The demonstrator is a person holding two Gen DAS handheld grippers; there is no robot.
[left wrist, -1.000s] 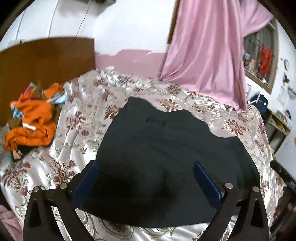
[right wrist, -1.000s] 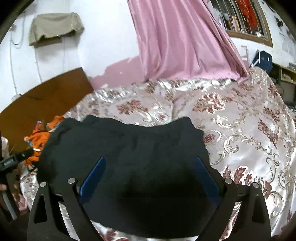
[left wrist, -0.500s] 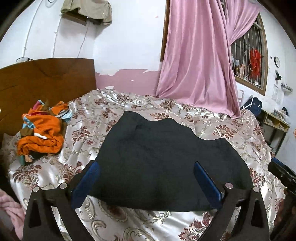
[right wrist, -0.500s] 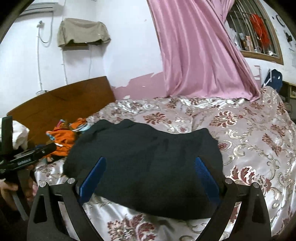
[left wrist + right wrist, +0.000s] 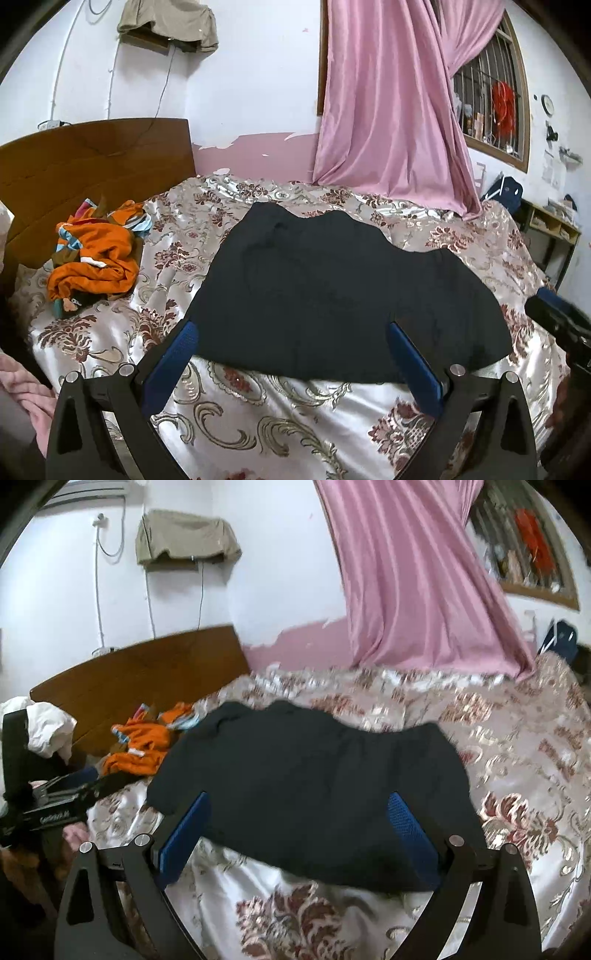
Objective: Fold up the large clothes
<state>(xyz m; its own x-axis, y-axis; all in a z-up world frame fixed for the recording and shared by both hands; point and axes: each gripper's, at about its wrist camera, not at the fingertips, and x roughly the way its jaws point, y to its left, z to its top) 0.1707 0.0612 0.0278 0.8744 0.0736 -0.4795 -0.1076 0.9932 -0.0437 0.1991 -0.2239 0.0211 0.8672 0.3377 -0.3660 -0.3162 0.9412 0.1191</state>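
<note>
A large black garment (image 5: 332,291) lies folded flat on the floral bedspread (image 5: 258,417), also seen in the right wrist view as the black garment (image 5: 314,786). My left gripper (image 5: 291,354) hovers open over the garment's near edge, with nothing between its blue pads (image 5: 173,354). My right gripper (image 5: 299,827) is open too, held above the garment's near edge with nothing in its grasp. The left gripper's body (image 5: 55,808) shows at the left of the right wrist view, and the right gripper's body (image 5: 557,325) shows at the right of the left wrist view.
A heap of orange clothes (image 5: 96,258) lies by the wooden headboard (image 5: 92,162) at the bed's left. A pink curtain (image 5: 391,110) hangs at the far side. A shelf unit (image 5: 550,232) stands to the right. Pink cloth (image 5: 22,391) shows at the lower left.
Both grippers have drawn back and up from the black garment, which now lies farther off with more bedspread showing in front. The garment itself has not moved.
</note>
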